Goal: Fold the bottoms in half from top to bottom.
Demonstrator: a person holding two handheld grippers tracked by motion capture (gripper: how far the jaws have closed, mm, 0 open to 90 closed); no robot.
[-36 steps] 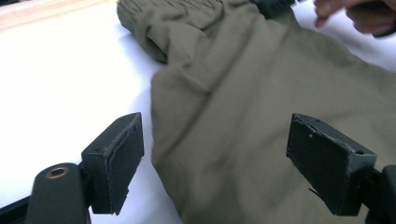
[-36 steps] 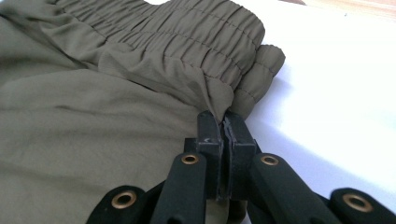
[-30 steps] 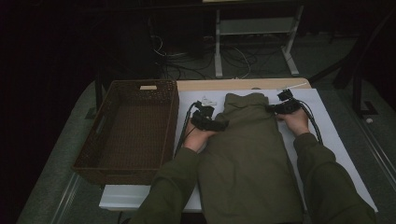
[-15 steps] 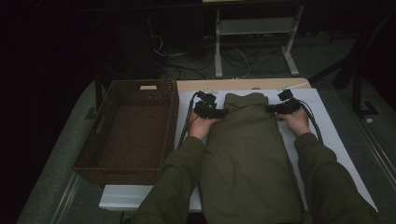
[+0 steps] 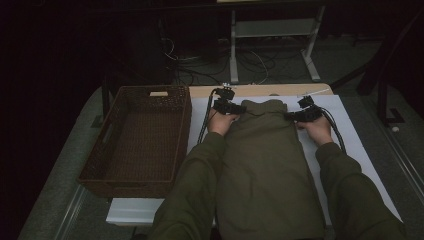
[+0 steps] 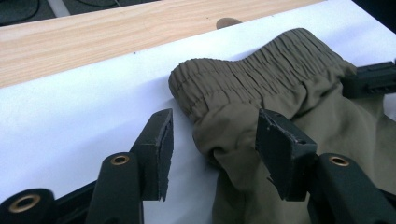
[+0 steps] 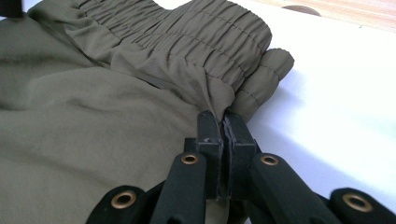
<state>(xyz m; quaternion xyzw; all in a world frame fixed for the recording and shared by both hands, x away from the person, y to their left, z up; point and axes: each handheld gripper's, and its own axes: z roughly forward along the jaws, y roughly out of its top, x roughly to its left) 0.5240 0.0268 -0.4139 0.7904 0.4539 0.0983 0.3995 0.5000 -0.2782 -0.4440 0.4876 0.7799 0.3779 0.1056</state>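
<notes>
Olive trousers [image 5: 267, 170] lie lengthwise — waistband toward the table's far edge.

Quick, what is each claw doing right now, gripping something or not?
Left claw: open, jaws have just been closing around a fold of the olive-green fabric garment, pads not yet pressing.
Right claw: shut on the garment's edge.

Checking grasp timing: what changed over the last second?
Left gripper slid up along the olive-green elastic-waist trousers to the waistband corner, jaws closing around a fold, not yet pinching. Right gripper stayed clamped on the opposite corner; brown wicker basket unmoved.
</notes>
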